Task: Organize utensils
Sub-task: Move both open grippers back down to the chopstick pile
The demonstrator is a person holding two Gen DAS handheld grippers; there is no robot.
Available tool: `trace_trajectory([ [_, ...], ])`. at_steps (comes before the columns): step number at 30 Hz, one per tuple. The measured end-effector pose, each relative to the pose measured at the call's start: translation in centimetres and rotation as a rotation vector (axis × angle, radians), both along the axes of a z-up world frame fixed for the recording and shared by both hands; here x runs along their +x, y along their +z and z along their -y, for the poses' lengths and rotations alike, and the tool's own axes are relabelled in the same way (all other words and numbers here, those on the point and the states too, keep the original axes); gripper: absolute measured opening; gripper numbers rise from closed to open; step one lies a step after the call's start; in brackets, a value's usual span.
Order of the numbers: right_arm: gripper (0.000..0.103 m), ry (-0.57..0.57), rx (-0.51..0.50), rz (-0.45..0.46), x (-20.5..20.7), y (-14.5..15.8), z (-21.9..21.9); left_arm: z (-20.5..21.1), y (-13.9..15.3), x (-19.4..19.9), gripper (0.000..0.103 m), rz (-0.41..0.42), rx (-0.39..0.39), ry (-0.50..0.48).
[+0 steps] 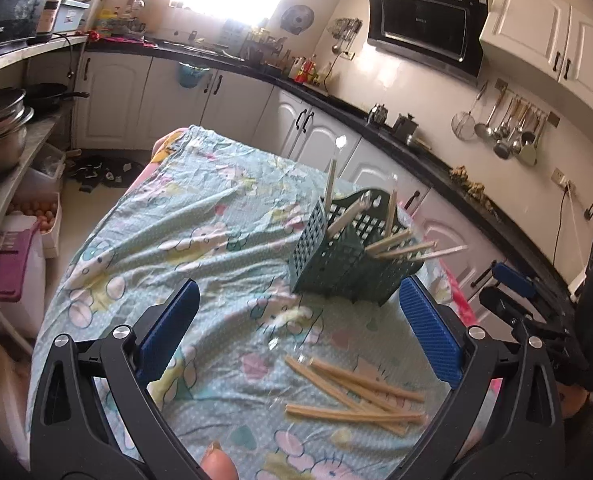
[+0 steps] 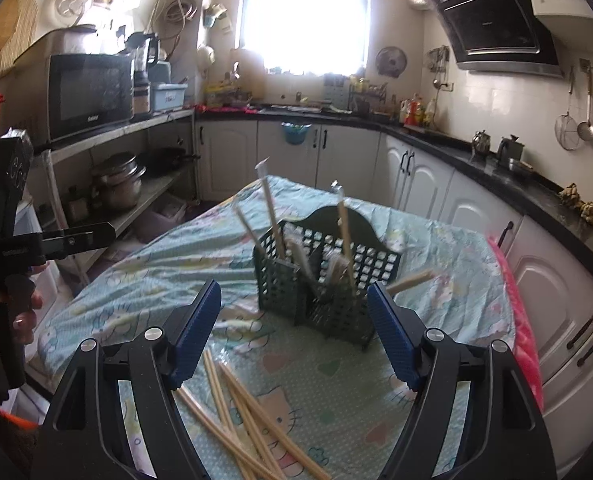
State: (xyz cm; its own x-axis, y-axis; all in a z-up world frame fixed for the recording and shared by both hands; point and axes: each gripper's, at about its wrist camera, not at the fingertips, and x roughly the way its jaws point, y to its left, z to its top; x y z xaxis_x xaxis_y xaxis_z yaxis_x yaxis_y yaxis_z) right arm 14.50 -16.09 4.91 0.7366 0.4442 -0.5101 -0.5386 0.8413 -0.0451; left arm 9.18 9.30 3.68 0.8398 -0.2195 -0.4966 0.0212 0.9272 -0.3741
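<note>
Centrally, cartoon-print tablecloth (image 2: 436, 248) (kitchen cabinets (image 2: 348, 156) behind)

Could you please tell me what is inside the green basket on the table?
Several wooden chopsticks stand or lean in the green perforated basket, some tipping over its rim. A divider splits it into compartments. Its walls hide the chopsticks' lower ends and the bottom.
</note>
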Motion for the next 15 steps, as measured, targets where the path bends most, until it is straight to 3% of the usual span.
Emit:
trace_trajectory([
  [15, 0.073, 0.055, -0.071, -0.093, 0.2, -3.5, -2.0, 0.5, -2.5, -0.9, 0.092, -0.078, 0.043, -0.016],
])
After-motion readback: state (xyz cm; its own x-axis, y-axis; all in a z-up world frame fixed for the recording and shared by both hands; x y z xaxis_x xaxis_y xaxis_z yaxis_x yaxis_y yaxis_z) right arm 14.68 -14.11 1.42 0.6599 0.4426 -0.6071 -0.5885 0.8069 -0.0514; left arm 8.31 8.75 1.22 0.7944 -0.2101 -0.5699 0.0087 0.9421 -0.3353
